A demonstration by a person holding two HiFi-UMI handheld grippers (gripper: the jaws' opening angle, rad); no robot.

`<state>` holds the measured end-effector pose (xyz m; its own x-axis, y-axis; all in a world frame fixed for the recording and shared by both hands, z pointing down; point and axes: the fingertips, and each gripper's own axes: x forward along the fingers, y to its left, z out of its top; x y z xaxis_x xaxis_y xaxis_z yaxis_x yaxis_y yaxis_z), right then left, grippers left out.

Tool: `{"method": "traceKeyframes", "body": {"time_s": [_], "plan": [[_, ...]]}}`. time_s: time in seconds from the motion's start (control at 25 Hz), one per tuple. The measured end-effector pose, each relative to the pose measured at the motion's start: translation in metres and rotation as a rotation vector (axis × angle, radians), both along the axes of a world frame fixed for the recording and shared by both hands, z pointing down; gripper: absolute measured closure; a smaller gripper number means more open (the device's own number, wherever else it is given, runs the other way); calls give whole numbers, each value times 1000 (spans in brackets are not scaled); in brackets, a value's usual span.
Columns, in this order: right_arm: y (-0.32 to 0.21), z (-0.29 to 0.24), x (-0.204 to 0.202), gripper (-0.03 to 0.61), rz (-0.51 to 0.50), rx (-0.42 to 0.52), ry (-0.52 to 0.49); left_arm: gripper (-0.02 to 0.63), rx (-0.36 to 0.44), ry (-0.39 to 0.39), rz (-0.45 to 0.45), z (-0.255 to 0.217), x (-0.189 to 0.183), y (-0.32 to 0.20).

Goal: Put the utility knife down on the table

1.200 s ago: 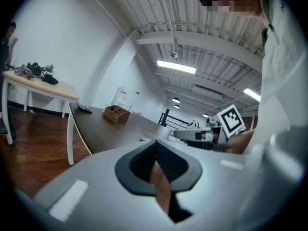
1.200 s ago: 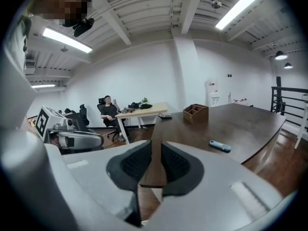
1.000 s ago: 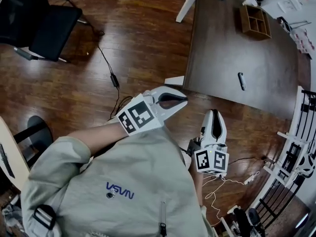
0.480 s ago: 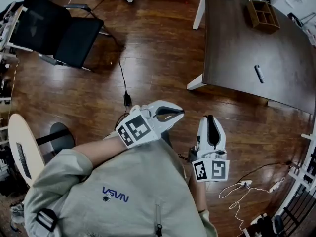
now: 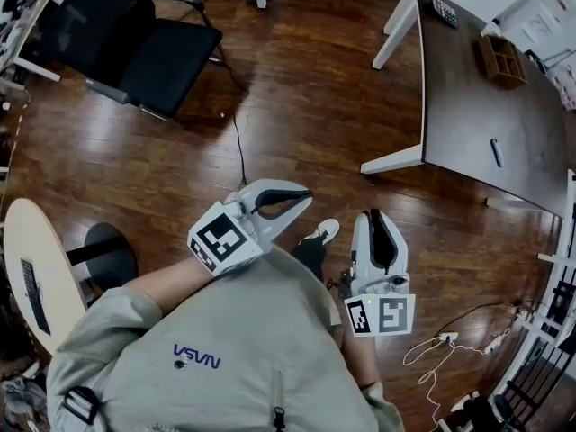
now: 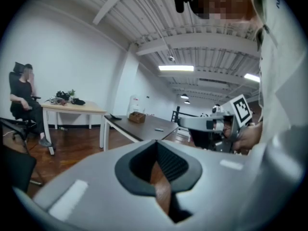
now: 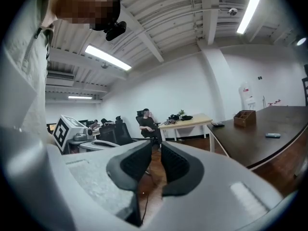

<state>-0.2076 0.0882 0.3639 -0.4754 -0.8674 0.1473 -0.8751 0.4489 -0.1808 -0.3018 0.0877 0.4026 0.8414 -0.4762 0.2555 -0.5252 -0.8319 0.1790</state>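
Worn: a light grey-beige jacket (image 5: 135, 367) with long sleeves; blue lettering (image 5: 196, 358) is printed on the chest and a zip (image 5: 277, 403) is fitted down the front. A white shoe (image 5: 322, 232) is noted below dark trousers (image 5: 310, 255). The left gripper (image 5: 306, 196) and right gripper (image 5: 372, 214) are cased in white moulded shells, lined with black ribbed pads (image 7: 175, 165). 1 cube (image 5: 220, 239) of black-and-white square markers is mounted on each.

Bright, even indoor light from ceiling tubes (image 7: 103, 57); sheen on wood floor (image 5: 301, 106) left of dark table (image 5: 468, 115); fisheye curvature, black vignetted corners; close foreground soft.
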Motion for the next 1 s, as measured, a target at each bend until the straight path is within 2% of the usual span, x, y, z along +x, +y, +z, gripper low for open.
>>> {"method": "traceKeyframes", "body": {"time_s": [0.08,0.2,0.24,0.28,0.36,0.48,0.76,1.0], "plan": [[8,-2,-38,514,3,2,3,612,24,29,-55,-15,-43,3],[28,-2,-93,516,-21,-1,28,612,69,62,-78,-27,-95,17],[34,1,-111,560,-39,-9,38,612,62,80,-86,-26,-107,22],[38,3,-128,575,-62,-16,46,612,52,98,-94,-24,-117,25],[44,4,-160,577,-113,-11,78,612,50,114,-89,-19,-130,28],[45,0,-193,577,-154,4,100,612,105,104,-58,-22,-149,32],[35,8,-196,580,-62,-50,56,612,86,152,-90,-27,-177,29],[45,8,-195,581,-49,-31,109,612,95,147,-7,-22,-160,33]]}}
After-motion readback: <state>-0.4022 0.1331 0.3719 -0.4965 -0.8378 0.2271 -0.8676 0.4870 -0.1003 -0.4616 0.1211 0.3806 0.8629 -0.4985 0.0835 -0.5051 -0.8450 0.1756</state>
